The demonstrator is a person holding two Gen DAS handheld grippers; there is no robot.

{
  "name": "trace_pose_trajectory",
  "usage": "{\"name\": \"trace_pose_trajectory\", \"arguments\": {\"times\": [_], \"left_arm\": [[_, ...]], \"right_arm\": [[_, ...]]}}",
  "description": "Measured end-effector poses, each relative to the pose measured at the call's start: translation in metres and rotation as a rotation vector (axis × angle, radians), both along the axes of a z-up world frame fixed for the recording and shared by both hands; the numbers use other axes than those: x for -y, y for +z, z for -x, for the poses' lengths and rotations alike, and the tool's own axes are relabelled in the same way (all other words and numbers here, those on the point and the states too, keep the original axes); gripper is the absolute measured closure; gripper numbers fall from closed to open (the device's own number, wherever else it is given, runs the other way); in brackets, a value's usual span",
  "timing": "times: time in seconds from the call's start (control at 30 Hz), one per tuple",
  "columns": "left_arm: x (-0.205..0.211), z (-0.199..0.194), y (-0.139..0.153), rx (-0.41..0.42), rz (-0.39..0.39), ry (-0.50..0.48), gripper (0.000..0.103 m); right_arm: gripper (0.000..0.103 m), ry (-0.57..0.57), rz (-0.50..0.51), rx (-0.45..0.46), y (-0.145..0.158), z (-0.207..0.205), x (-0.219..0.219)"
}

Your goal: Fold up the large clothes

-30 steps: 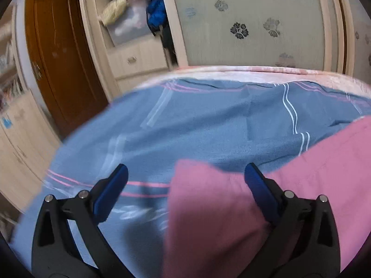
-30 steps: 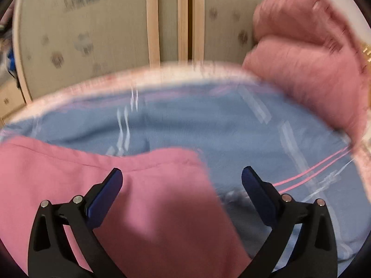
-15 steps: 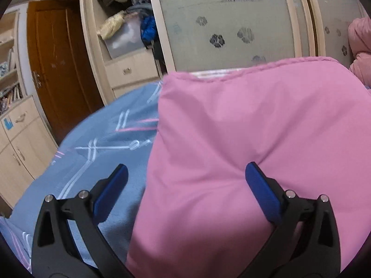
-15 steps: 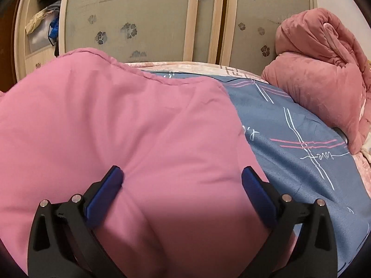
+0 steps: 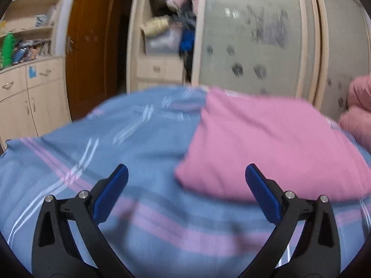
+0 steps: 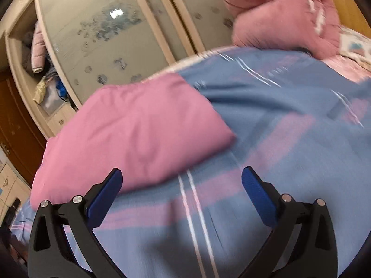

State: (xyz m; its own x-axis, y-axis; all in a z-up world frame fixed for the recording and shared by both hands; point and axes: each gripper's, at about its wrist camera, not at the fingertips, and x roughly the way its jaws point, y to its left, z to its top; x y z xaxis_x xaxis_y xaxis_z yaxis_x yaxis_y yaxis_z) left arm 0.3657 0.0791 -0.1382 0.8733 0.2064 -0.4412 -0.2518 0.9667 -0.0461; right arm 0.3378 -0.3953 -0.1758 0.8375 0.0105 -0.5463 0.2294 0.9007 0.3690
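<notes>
Both grippers hang empty over the bed now! The left gripper point(image 5: 185, 180) has its blue pads spread wide, nothing between them, and the right gripper point(image 6: 182, 184) shows the same wide gap. The pink garment point(image 5: 273, 148) lies on the blue striped bedsheet point(image 5: 92, 162) as a compact, puffy rectangle, reaching toward the far edge of the bed by the wardrobe point(image 5: 255, 46). From the right wrist view the garment point(image 6: 139, 134) sits to the left, its near corner just ahead of the left pad. It looks folded already, edges fairly square; perhaps one more fold or a tidy-up remains, though motion blur hides fine creases. A pink quilt point(image 6: 283, 16) is bundled at the bed's far right corner.
</notes>
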Motion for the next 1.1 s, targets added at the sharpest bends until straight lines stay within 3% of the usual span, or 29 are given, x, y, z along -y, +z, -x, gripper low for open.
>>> {"name": "trace_pose_trajectory", "arguments": {"times": [0.1,0.23,0.33,0.47,0.53,0.67,0.8,0.93,1.1], "left_arm": [[0.02,0.038,0.008,-0.001,-0.082,-0.004,0.002],[0.05,0.103,0.024,0.069,-0.205,-0.052,0.002],[0.061,0.145,0.027,0.082,-0.191,-0.12,0.002],[0.067,0.175,0.024,0.069,-0.121,-0.121,0.002],[0.069,0.18,0.024,0.068,-0.095,-0.089,0.002],[0.076,0.187,0.027,0.028,-0.067,-0.134,0.002],[0.089,0.187,0.024,0.013,-0.112,-0.131,0.002],[0.099,0.178,0.021,-0.004,-0.14,-0.143,0.002],[0.104,0.175,0.023,-0.004,-0.114,-0.159,0.002]], "right_arm": [[0.001,0.021,0.157,-0.048,0.011,0.039,-0.03],[0.001,0.079,0.269,-0.044,0.026,0.083,-0.062],[0.001,0.074,0.238,-0.044,0.033,0.116,-0.073],[0.001,0.055,0.249,0.008,0.041,0.153,-0.09],[0.001,0.063,0.284,0.038,0.048,0.163,-0.102],[0.001,0.11,0.352,0.086,0.059,0.173,-0.131],[0.001,0.141,0.418,0.139,0.065,0.182,-0.15],[0.001,0.151,0.428,0.143,0.064,0.177,-0.156],[0.001,0.157,0.404,0.128,0.065,0.172,-0.153]]}}
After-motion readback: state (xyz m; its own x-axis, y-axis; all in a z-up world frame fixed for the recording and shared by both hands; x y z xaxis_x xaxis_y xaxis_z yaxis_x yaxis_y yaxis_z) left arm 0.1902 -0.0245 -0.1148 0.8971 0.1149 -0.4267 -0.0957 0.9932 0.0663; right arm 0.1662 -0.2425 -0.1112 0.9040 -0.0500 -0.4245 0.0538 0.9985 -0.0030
